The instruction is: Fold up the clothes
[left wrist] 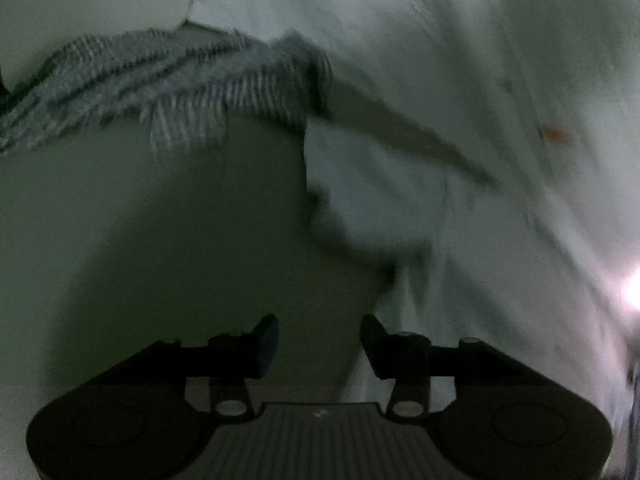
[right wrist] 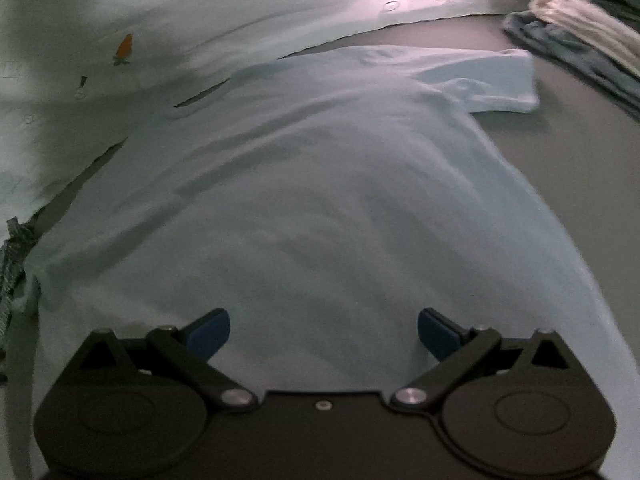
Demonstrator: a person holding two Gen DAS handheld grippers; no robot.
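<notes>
A pale blue T-shirt (right wrist: pixel 320 184) lies flat on the grey surface (right wrist: pixel 568 128), one short sleeve (right wrist: pixel 492 80) spread to the far right. My right gripper (right wrist: pixel 323 334) is open and empty just above the shirt's near part. In the left wrist view the same pale shirt (left wrist: pixel 400 208) lies ahead and to the right, its edge and a fold showing. My left gripper (left wrist: pixel 319 340) is open and empty over the bare surface (left wrist: pixel 180 248), its right finger close beside the shirt's edge.
A grey striped knitted cloth (left wrist: pixel 180 84) lies ahead of the left gripper; its end shows at the left edge of the right wrist view (right wrist: pixel 12 264). A pale printed sheet with a small orange carrot (right wrist: pixel 125 46) lies beyond the shirt. Folded clothes (right wrist: pixel 580 48) are stacked far right.
</notes>
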